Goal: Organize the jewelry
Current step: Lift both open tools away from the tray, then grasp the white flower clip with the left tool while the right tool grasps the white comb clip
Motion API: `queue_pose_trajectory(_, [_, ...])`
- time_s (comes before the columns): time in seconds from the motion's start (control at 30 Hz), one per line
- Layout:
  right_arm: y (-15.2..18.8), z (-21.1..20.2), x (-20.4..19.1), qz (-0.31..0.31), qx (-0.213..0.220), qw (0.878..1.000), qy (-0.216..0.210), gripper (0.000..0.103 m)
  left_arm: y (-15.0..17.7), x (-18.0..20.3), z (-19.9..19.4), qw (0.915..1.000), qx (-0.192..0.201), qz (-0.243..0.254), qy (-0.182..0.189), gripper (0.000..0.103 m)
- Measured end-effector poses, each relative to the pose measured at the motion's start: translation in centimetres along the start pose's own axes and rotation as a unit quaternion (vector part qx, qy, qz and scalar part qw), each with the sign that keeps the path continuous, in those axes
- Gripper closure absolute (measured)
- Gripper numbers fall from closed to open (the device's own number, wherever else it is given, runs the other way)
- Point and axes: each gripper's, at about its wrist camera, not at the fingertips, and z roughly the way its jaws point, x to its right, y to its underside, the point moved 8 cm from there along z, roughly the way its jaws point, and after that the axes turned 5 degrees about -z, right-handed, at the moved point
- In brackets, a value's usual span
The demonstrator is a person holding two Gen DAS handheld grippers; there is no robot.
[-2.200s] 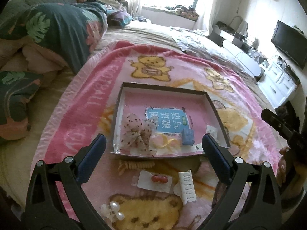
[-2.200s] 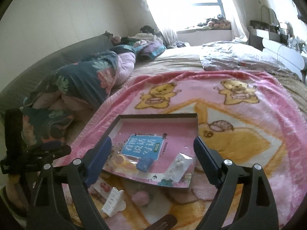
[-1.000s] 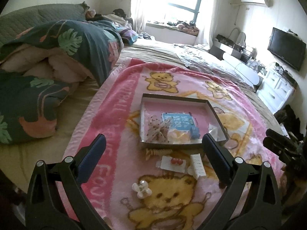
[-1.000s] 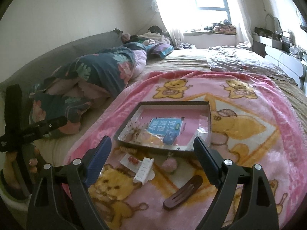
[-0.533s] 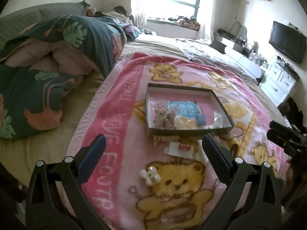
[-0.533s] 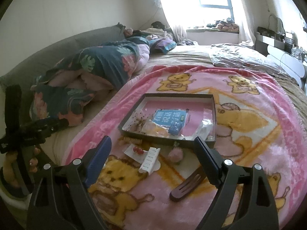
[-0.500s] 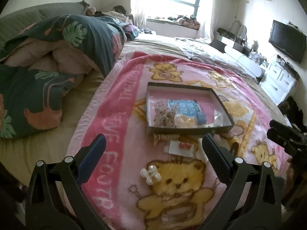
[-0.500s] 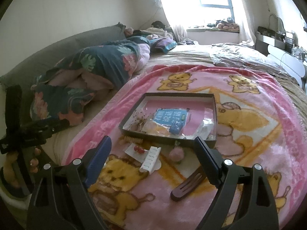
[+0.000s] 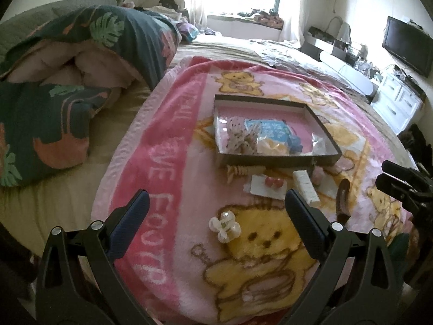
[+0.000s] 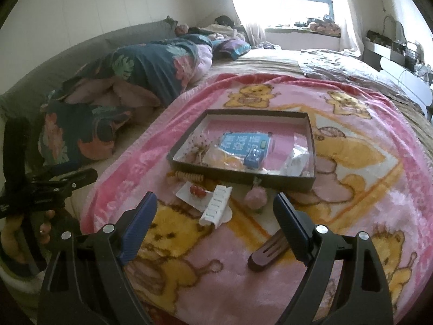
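Both sets of jaws wide open, empty, held above the near blanket (image 9: 173, 189)

Left gripper (image 9: 216, 211): white clip (image 9: 224, 226) lower centre, between the jaws. Plush pile could snag a fingertip

Centre: box (image 10: 243, 176) already part filled; comb (image 10: 216, 208) and earring card (image 10: 193, 191) lie just below its front wall, a low sweep could shove the box

Right gripper (image 10: 215, 216): dark barrette (image 10: 268, 252) lower right, room around it, blanket edge behind
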Motion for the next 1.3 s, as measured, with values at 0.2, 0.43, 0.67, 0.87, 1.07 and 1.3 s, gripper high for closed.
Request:
queue_pose_trajectory(0.2, [0.9, 1.6, -0.5, -0.006, -0.02, 1.0, 0.0, 0.017, 1.6, -0.9, 1.6, 0.9997, -0.022, -0.005, -0.003, 0.009])
queue_pose_trajectory(0.43, [2.0, 4.4, -0.9, -0.007, -0.046, 0.999, -0.006, 0.017, 3.5, -1.2, 4.0, 0.9986, -0.05, 0.009, -0.009, 0.01])
queue_pose_trajectory(0.67, [3.3, 7.7, -1.0, -0.009, -0.075, 0.997, -0.007, 0.019, 5.5, -1.4, 6.6, 0.9963, -0.083, 0.019, -0.014, 0.01])
queue_pose_trajectory(0.87, [3.7, 9.9, -1.1, -0.006, -0.091, 0.996, -0.012, 0.024, 6.4, -1.4, 8.2, 0.9949, -0.097, 0.024, -0.013, 0.01])
queue_pose_trajectory(1.07, [3.9, 12.2, -0.7, 0.013, -0.111, 0.993, -0.026, 0.038, 6.6, -0.4, 8.8, 0.9948, -0.095, 0.036, -0.004, 0.016])
queue_pose_trajectory(1.3, [4.1, 14.4, -0.4, 0.03, -0.129, 0.991, -0.03, 0.059, 6.8, 0.1, 9.6, 0.9944, -0.101, 0.033, 0.004, 0.028])
